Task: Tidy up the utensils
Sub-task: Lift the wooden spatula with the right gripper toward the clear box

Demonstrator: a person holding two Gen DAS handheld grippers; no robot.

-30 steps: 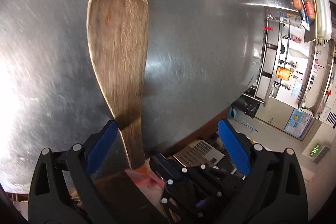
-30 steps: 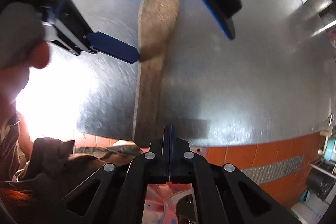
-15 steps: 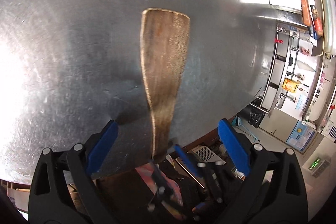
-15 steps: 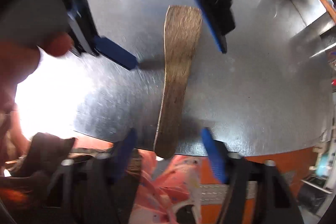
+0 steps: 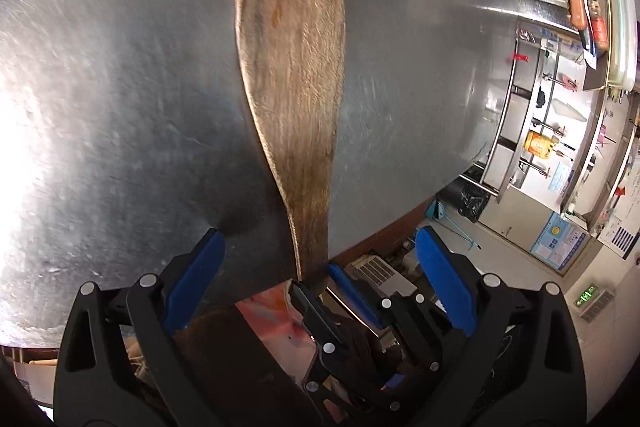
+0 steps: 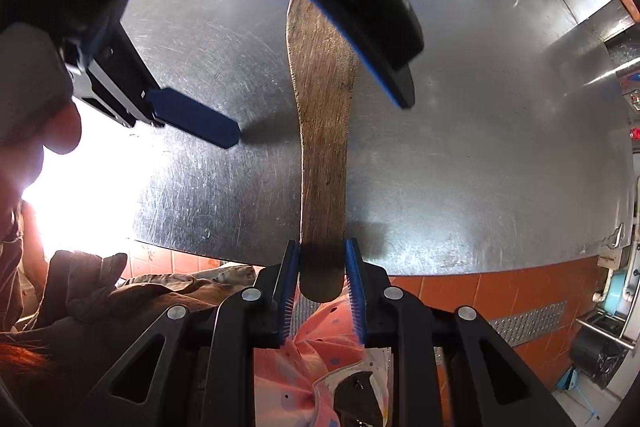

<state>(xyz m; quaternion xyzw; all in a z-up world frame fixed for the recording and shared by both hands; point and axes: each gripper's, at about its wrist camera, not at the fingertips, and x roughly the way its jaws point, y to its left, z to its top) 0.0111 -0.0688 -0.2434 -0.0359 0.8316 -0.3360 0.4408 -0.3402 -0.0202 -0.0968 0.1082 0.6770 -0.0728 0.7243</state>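
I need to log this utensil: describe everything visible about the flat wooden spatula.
The flat wooden spatula is worn, streaky brown wood: a broad squared blade narrowing to a slim handle with a rounded end. It lies along the scratched steel table, handle end past the edge. The right gripper has just closed on the handle; nothing else visibly touches it.

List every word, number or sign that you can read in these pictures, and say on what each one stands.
None can be read.
Green lit sign low on the far wall: too blurred.
Blue poster on the cabinet: too small.
White sheet with dark bars: too small.
Wooden spatula: no writing.
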